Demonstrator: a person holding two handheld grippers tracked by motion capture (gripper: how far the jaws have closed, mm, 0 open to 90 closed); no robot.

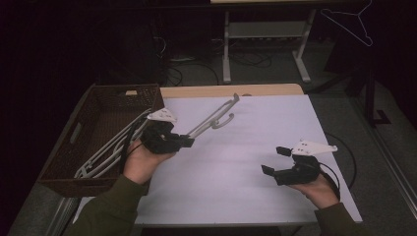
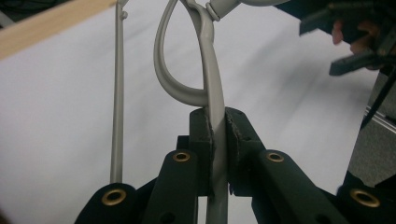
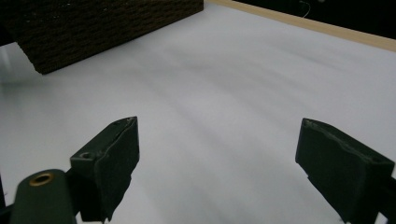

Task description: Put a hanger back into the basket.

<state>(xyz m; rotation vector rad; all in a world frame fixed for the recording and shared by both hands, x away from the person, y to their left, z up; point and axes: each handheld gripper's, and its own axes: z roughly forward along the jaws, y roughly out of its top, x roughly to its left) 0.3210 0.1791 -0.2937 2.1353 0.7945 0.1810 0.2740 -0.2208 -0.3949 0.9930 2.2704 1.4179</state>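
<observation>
Left gripper jaws clamp the hanger; lift it toward one o'clock, clear of the basket. Right gripper jaws gape wide, empty.

Dim room, grey floor

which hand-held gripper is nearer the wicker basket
Left. The left hand-held gripper is right beside the wicker basket, shut on a grey clothes hanger whose far end reaches over the basket. The right hand-held gripper is open over the table's opposite side.
</observation>
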